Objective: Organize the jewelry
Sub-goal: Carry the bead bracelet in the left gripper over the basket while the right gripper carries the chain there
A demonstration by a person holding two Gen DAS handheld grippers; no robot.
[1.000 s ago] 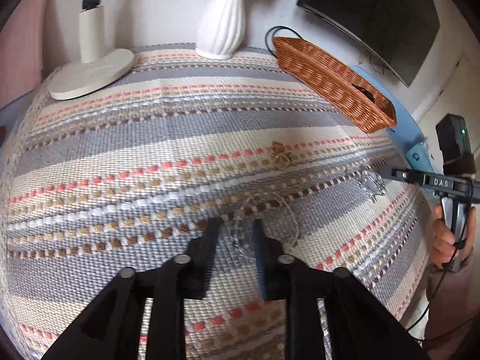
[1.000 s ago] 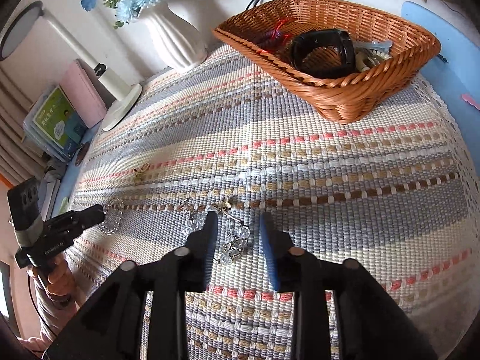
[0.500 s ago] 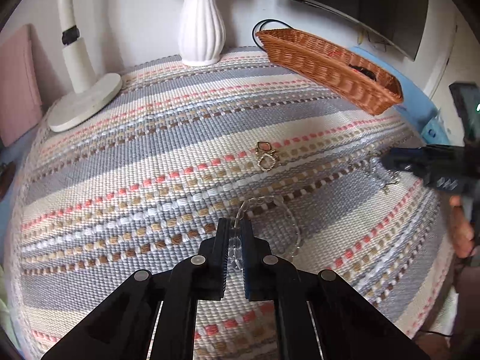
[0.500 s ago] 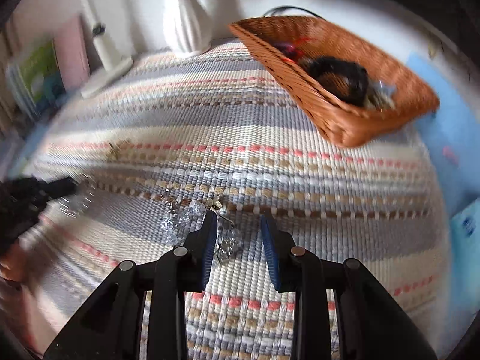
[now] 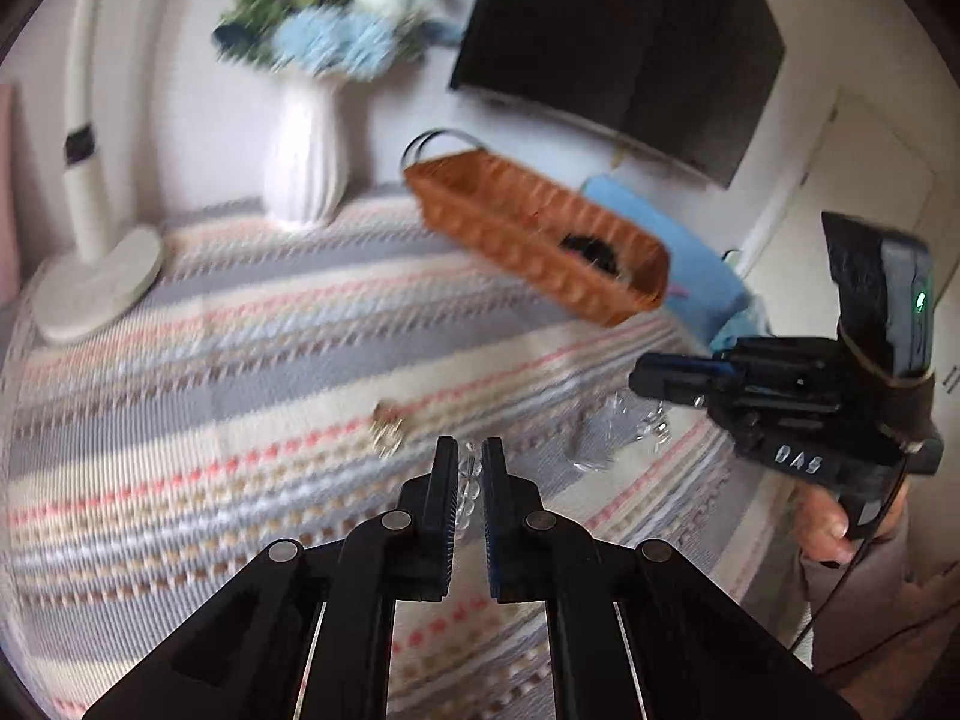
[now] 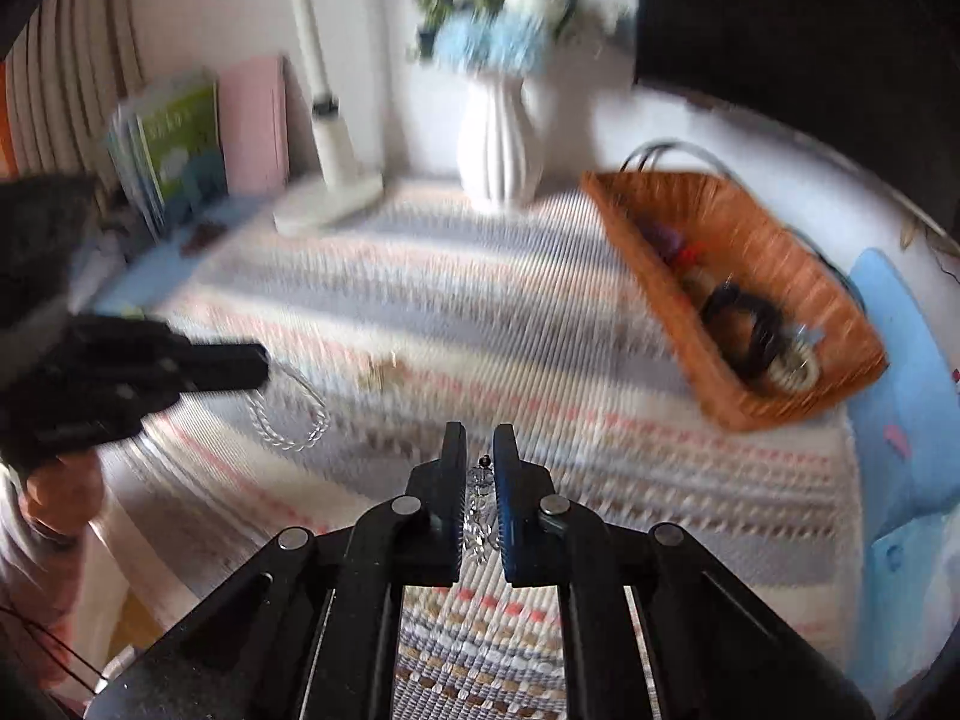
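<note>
left claw pinching bead bracelet | right claw pinching crystal jewelry

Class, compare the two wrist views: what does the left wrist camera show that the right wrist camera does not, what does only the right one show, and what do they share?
Only the left wrist view shows the right tool from outside, crystal jewelry dangling beneath it, and the person's right hand.

Only the right wrist view shows the books, the left tool from outside with a clear bead bracelet hanging from it, and the basket's contents clearly.

Both show the wicker basket, white vase, lamp base, striped cloth and a small gold piece.
</note>
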